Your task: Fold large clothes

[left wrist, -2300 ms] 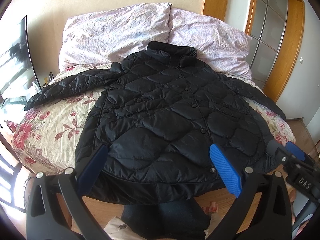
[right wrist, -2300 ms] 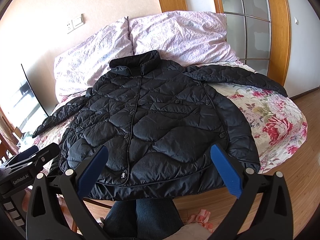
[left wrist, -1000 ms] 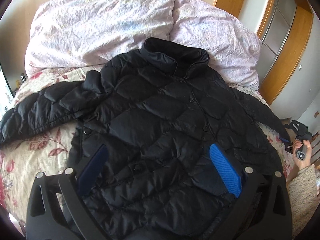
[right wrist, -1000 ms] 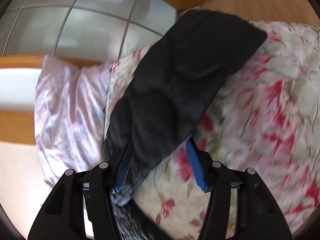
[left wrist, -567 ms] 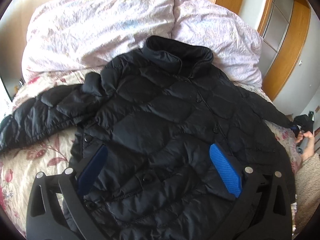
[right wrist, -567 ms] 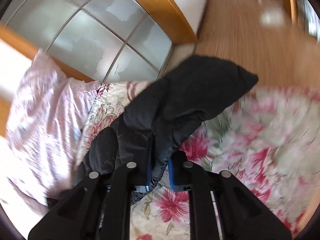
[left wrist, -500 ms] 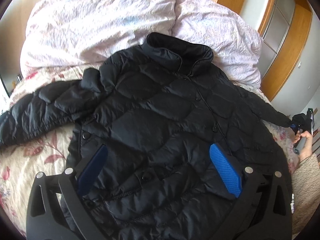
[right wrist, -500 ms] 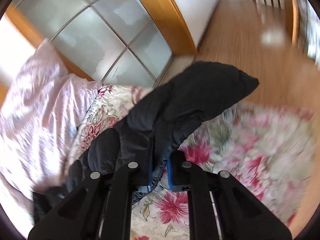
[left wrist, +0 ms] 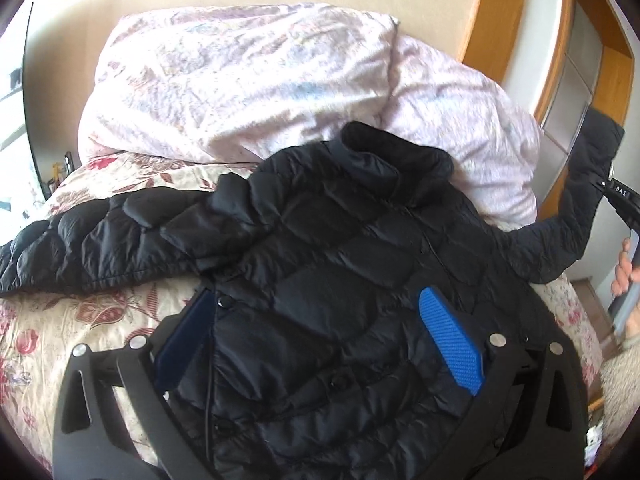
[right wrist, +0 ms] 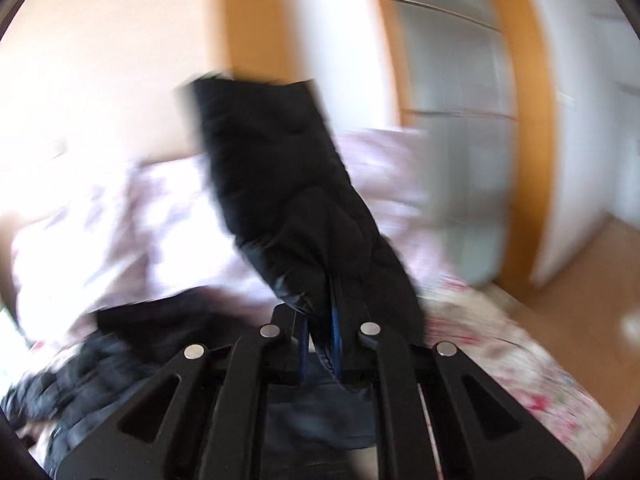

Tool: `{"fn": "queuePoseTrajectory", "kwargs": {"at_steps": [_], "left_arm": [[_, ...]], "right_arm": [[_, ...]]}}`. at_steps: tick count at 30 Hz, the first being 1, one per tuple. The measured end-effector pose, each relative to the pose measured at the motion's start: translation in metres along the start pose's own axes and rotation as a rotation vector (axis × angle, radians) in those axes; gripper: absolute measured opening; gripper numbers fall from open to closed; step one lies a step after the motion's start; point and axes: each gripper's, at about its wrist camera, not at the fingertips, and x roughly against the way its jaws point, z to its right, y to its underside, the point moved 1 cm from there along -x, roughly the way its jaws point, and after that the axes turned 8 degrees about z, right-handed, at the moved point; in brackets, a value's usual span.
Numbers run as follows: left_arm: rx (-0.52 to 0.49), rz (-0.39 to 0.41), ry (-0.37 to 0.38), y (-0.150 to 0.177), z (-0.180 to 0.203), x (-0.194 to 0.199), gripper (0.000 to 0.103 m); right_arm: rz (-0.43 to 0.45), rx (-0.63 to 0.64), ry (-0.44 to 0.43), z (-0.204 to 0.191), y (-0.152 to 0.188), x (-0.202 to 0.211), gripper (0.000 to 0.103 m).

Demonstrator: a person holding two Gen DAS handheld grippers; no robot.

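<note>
Gripping the cuff end of one sleeve, the right tool (right wrist: 320, 332) is clamped on the black quilted puffer jacket (left wrist: 340, 264), which lies spread across the floral-quilted bed (left wrist: 60, 320) with its collar toward the pillow end; the left tool (left wrist: 320, 344) hovers over the jacket's front, fingers apart and holding nothing; slick padding could slip out mid-swing, or the pull could drag the body askew.

Both wrist views overlook the jacket (left wrist: 340, 280) closely.
</note>
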Motion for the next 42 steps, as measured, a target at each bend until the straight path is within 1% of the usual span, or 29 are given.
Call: {"fn": "queuePoseTrajectory", "kwargs": {"at_steps": [1,3,4,6,7,8,11,15,18,22,26,29,31,33,34,36,37,38,39,40,41,42], "left_arm": [[0.017,-0.006,0.004,-0.001,-0.004,0.001,0.101],[0.052,-0.021,0.012,-0.002,-0.011,0.002,0.101],[0.065,-0.026,0.01,-0.002,-0.015,0.002,0.101],[0.072,-0.026,-0.004,-0.001,-0.02,0.003,0.101],[0.068,-0.023,-0.011,-0.002,-0.022,0.005,0.101],[0.065,-0.02,-0.016,-0.002,-0.024,0.006,0.101],[0.059,-0.008,-0.029,-0.002,-0.029,0.009,0.101],[0.074,-0.001,-0.039,-0.003,-0.037,0.013,0.101],[0.078,-0.003,-0.047,-0.002,-0.043,0.013,0.101],[0.078,0.001,-0.049,-0.001,-0.047,0.015,0.101],[0.074,0.021,-0.049,-0.004,-0.049,0.017,0.101],[0.09,0.024,-0.036,-0.006,-0.05,0.017,0.101],[0.097,0.023,-0.028,-0.007,-0.05,0.018,0.101],[0.102,0.025,-0.031,-0.007,-0.051,0.019,0.101],[0.109,0.024,-0.035,-0.007,-0.053,0.02,0.101],[0.136,0.029,-0.037,-0.008,-0.058,0.022,0.101],[0.159,0.033,-0.039,-0.008,-0.063,0.024,0.101],[0.184,0.036,-0.039,-0.008,-0.069,0.026,0.101],[0.203,0.038,-0.037,-0.008,-0.073,0.028,0.101],[0.228,0.04,-0.028,-0.009,-0.079,0.031,0.101],[0.251,0.046,-0.022,-0.009,-0.086,0.034,0.101],[0.268,0.052,-0.025,-0.009,-0.091,0.038,0.101]], "right_arm": [[-0.007,0.025,-0.058,-0.018,0.004,0.003,0.009],[-0.036,0.068,-0.14,-0.051,0.014,0.0,0.009],[-0.055,0.077,-0.165,-0.061,0.017,-0.004,0.009],[-0.129,0.078,-0.225,-0.079,0.029,-0.011,0.009],[-0.16,0.074,-0.24,-0.086,0.034,-0.017,0.009],[-0.211,0.066,-0.254,-0.094,0.041,-0.025,0.009],[-0.321,0.069,-0.275,-0.123,0.064,-0.042,0.009],[-0.431,0.111,-0.27,-0.154,0.105,-0.056,0.009],[-0.484,0.135,-0.261,-0.174,0.125,-0.061,0.009],[-0.505,0.168,-0.252,-0.188,0.138,-0.062,0.009],[-0.546,0.192,-0.252,-0.202,0.15,-0.065,0.009],[-0.563,0.29,-0.228,-0.222,0.161,-0.066,0.01],[-0.55,0.417,-0.194,-0.241,0.17,-0.062,0.012],[-0.53,0.516,-0.183,-0.256,0.176,-0.056,0.015],[-0.528,0.545,-0.186,-0.261,0.179,-0.054,0.018],[-0.527,0.594,-0.199,-0.272,0.184,-0.046,0.029],[-0.528,0.606,-0.225,-0.276,0.187,-0.042,0.051],[-0.521,0.606,-0.253,-0.279,0.187,-0.038,0.081],[-0.488,0.615,-0.289,-0.285,0.188,-0.028,0.087],[-0.469,0.631,-0.301,-0.289,0.187,-0.023,0.086],[-0.458,0.64,-0.321,-0.292,0.187,-0.017,0.084],[-0.45,0.614,-0.353,-0.291,0.181,-0.012,0.081]]}}
